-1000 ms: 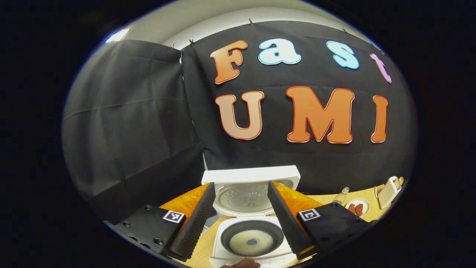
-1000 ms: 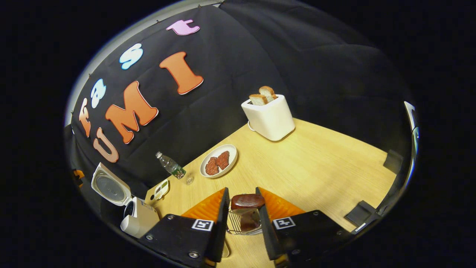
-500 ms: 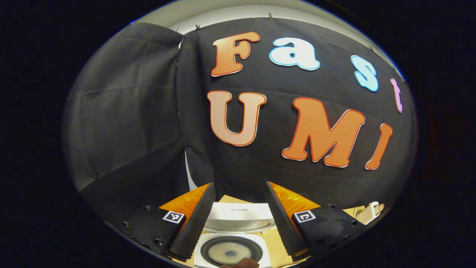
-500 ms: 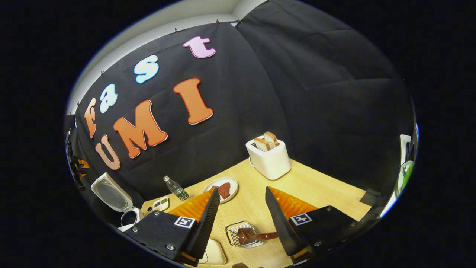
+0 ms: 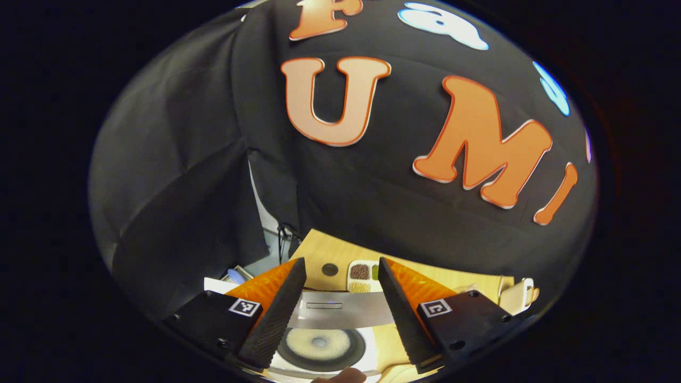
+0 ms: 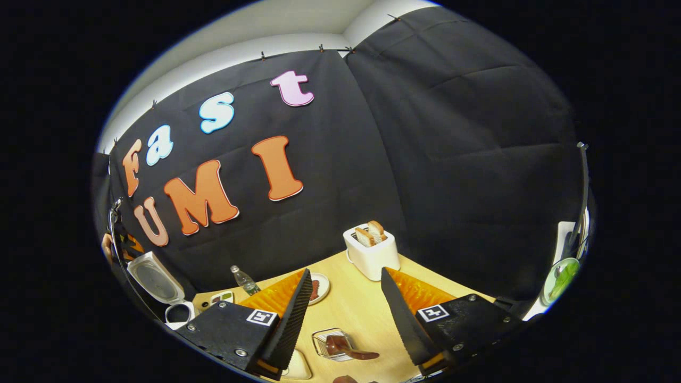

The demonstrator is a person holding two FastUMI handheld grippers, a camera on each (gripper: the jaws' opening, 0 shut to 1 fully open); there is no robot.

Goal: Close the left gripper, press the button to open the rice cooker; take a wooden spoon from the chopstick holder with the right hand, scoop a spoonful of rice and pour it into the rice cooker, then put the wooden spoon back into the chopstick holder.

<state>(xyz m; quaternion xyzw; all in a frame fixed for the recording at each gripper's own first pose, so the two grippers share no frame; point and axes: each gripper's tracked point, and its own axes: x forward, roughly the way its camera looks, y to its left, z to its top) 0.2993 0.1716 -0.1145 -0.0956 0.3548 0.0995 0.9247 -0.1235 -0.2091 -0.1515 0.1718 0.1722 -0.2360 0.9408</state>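
Observation:
In the left gripper view, my left gripper (image 5: 340, 260) hangs open above the white rice cooker (image 5: 340, 311). Its lid stands raised, and the dark pot (image 5: 319, 346) holds pale rice. Nothing is between the fingers. In the right gripper view, my right gripper (image 6: 345, 271) is open and empty, well above the table. Below it stands the wire chopstick holder (image 6: 330, 344). The brown wooden spoon (image 6: 354, 353) lies in it, one end sticking out to the right. The rice cooker (image 6: 159, 282) sits far left with its lid up.
On the wooden table (image 6: 362, 308) stand a white toaster (image 6: 371, 251) holding bread, a plate (image 6: 319, 287) with meat, a water bottle (image 6: 245, 282) and a small divided dish (image 6: 221, 298). A pale dish (image 6: 298, 367) lies by the holder. Black cloth walls close the back.
My right gripper opened, let go of the wooden spoon in the chopstick holder, and rose away. My left gripper's view shifted over the cooker, bringing the table behind it into sight.

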